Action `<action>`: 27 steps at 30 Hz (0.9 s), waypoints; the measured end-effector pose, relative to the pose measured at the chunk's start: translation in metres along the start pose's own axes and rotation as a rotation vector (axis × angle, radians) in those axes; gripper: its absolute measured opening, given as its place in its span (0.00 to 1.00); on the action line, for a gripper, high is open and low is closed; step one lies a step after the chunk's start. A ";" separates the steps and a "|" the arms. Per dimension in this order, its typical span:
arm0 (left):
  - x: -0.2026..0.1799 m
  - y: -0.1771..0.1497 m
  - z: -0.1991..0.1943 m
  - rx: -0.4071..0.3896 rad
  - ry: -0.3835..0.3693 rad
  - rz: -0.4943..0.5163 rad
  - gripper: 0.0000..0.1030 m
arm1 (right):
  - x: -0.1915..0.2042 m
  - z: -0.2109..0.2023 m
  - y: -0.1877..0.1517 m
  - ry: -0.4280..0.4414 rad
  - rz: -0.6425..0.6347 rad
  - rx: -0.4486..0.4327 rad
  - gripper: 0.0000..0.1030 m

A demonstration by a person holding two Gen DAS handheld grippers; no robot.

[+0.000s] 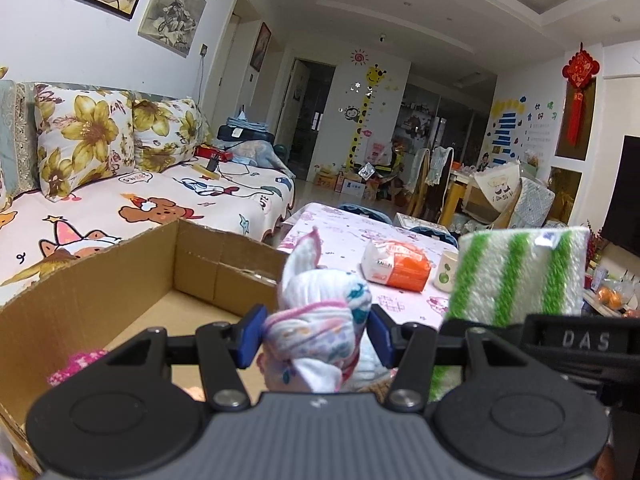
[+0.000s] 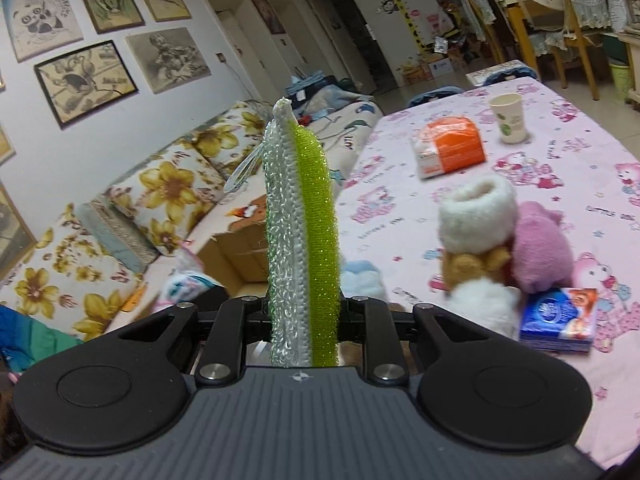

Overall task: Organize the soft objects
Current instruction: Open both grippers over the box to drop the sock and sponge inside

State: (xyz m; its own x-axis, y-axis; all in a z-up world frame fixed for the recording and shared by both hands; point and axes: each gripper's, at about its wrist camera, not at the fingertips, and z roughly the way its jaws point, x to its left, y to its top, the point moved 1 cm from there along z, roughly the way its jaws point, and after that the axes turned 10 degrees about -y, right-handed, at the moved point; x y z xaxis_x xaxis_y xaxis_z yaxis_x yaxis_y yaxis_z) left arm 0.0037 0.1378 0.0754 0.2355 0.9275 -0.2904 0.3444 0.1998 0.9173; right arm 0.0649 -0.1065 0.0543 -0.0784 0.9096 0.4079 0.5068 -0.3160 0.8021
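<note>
- The left hand-held gripper [image 1: 314, 336] has its blue pads pressed in on a small bundled white cloth with pink edging and coloured print [image 1: 316, 320], which sticks up between them; it is held in the air at the right-hand wall of the open brown cardboard box [image 1: 120, 280].
- The right hand-held gripper [image 2: 304, 320] is clamped on a flat scrubbing pad, white and green-striped on its face, fuzzy lime on one side [image 2: 300, 240], standing upright on edge. From the left wrist view the same pad [image 1: 516, 276] hangs just to the right of the cloth, over the bench with the pink cartoon-print cover [image 1: 344, 236].
- The step in hand looks like dropping both items into the box. A pink fuzzy thing [image 1: 76, 364] already lies near its lower left corner.
- To do it well, carry the cloth clearly past the box wall before parting the pads; released where it is now, it could catch on the rim.
- Lower it close to the box floor, because a loose bundle unrolls if dropped from high.
- The pad is stiffer, so tip it flat and lay it on bare cardboard, not on the pink thing.
- Move one gripper at a time; they sit near each other and could knock together at the opening.
- Left on the bench: a white fluffy roll [image 2: 476, 216], a pink plush [image 2: 540, 252], a blue tissue packet [image 2: 560, 320], an orange packet [image 2: 448, 146] and a paper cup [image 2: 508, 118].
</note>
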 end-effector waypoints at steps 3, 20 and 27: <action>0.006 0.002 -0.003 -0.018 0.020 -0.009 0.52 | 0.010 0.004 0.002 0.029 -0.008 -0.003 0.25; 0.060 0.006 -0.007 -0.040 0.283 -0.095 0.55 | 0.075 0.073 0.001 0.191 -0.032 0.111 0.44; 0.059 0.006 -0.010 -0.062 0.336 -0.089 0.84 | 0.067 0.063 0.003 0.130 -0.036 0.046 0.98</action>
State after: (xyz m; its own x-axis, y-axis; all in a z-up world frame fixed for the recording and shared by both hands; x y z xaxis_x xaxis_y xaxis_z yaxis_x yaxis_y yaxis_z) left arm 0.0111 0.1973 0.0667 -0.1090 0.9557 -0.2733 0.2915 0.2936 0.9104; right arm 0.1154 -0.0294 0.0561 -0.2068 0.8765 0.4348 0.5398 -0.2684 0.7978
